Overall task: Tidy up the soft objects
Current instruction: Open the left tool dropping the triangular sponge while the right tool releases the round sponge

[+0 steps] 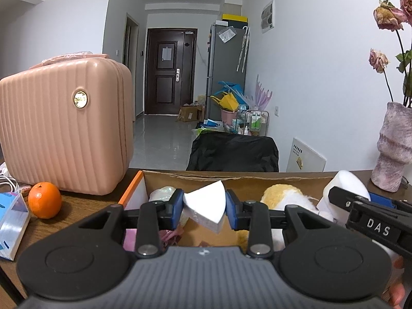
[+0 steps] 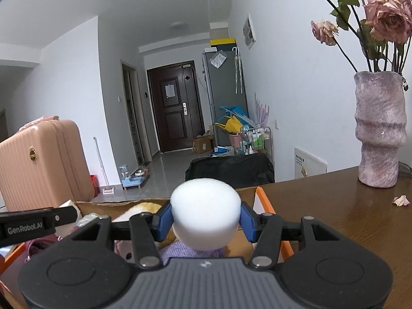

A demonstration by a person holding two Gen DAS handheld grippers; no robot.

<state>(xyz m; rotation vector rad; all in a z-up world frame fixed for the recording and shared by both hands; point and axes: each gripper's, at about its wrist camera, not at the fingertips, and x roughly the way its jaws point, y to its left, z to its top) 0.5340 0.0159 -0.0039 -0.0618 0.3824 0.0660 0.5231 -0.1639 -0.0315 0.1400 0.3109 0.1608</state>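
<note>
Left wrist view: the left hand-held gripper (image 1: 204,206) clamps a white foam wedge (image 1: 206,208) above the cardboard box (image 1: 231,180); a loose pinch could let it tumble onto the table (image 1: 85,200).

Right wrist view: the right hand-held gripper (image 2: 206,219) squeezes 1 round foam puff (image 2: 204,208) over the box's right end, where it could spring out past the rim.

White foam wedge (image 1: 206,207), white foam round (image 2: 205,207), ribbed pink case (image 1: 64,128), orange fruit (image 1: 44,200), mottled purple vase (image 2: 380,131)
</note>
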